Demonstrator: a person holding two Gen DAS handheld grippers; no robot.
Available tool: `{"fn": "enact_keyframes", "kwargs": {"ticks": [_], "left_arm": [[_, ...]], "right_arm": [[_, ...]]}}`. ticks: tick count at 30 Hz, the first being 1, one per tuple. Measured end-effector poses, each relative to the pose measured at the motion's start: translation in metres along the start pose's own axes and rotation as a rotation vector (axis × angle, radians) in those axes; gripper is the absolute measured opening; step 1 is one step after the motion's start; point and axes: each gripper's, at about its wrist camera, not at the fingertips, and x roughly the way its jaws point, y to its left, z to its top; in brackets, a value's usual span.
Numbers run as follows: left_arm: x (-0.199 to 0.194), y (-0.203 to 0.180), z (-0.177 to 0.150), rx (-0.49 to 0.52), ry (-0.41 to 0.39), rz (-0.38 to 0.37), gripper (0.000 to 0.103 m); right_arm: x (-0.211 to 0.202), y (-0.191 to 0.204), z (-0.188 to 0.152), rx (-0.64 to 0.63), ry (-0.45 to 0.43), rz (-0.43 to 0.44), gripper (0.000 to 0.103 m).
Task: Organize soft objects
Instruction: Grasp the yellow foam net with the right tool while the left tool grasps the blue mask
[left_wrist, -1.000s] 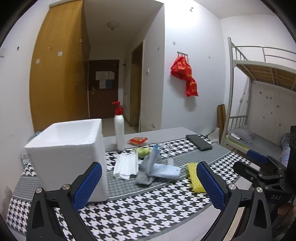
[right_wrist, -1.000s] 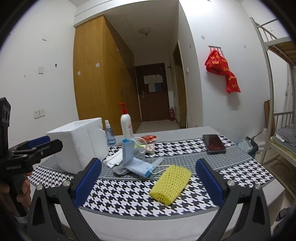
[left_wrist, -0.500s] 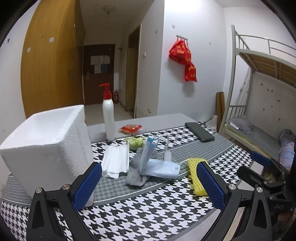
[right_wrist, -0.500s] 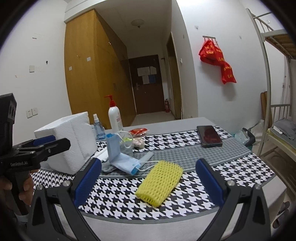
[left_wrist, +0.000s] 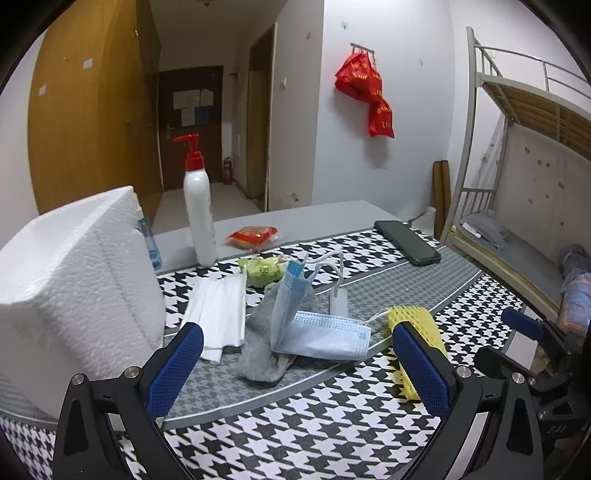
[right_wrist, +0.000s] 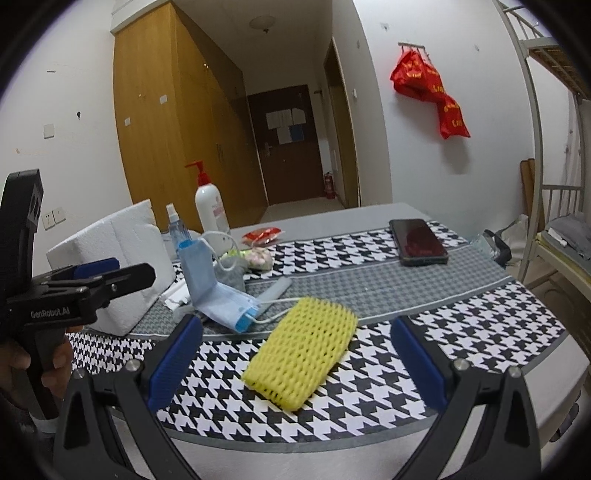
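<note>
A yellow foam net sleeve (right_wrist: 304, 349) lies on the houndstooth cloth, just ahead of my open right gripper (right_wrist: 295, 363); it also shows in the left wrist view (left_wrist: 421, 339). A blue face mask (left_wrist: 314, 326) lies half folded up on a grey sock (left_wrist: 266, 350), with white tissues (left_wrist: 219, 314) to their left. My open, empty left gripper (left_wrist: 295, 369) hovers just short of the sock and mask. A white foam box (left_wrist: 70, 288) stands at the left.
A pump bottle (left_wrist: 199, 214), a small spray bottle (right_wrist: 176, 229), red (left_wrist: 253, 234) and green (left_wrist: 264, 271) snack packets stand behind the pile. A phone (right_wrist: 417, 242) lies at the far right. A bunk bed (left_wrist: 524, 206) is right of the table.
Both grippers have moved forward and lower toward the table. The left one now faces the mask and sock more closely; the right one has neared the yellow sleeve. Nothing has been grasped.
</note>
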Motion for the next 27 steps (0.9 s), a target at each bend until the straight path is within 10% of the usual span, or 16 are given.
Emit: {"fn": "enact_keyframes", "kwargs": {"ticks": [27], "left_arm": [[0.076,0.013,0.011,-0.06,0.161,-0.067,0.096]], "right_arm": [[0.048,-0.01,-0.007,-0.002,0.175,0.0,0.103]]}}
